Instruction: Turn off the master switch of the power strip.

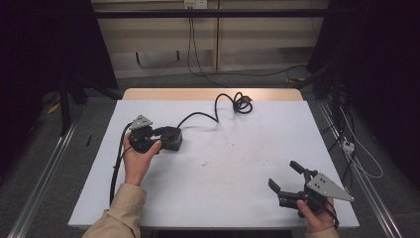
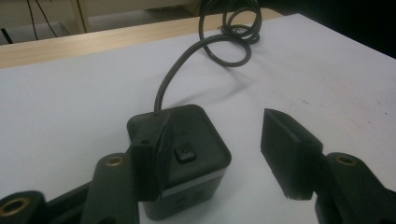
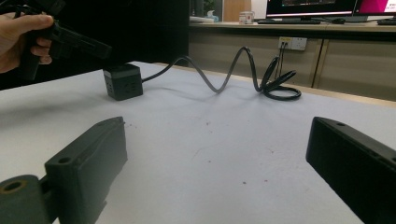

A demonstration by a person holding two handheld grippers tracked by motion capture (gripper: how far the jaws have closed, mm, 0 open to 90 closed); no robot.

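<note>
A black cube power socket (image 1: 172, 138) sits on the white table (image 1: 228, 163) at the left, with a small button on its top (image 2: 186, 153). Its black cable (image 1: 198, 115) runs back to a loose coil (image 1: 241, 103) near the far edge. My left gripper (image 1: 157, 139) hangs open just over the cube (image 2: 196, 140). One jaw overlaps the cube's left side and the other stands well apart on the right. My right gripper (image 1: 282, 174) is open at the front right, with nothing between its jaws (image 3: 217, 128). From there the cube (image 3: 122, 81) lies far off.
The table's wooden back edge (image 1: 213, 93) lies beyond the coil (image 3: 280, 87). Floor cables (image 1: 356, 148) run along the right side, and dark frame posts stand at both sides. Small dark specks mark the tabletop's middle (image 1: 204, 163).
</note>
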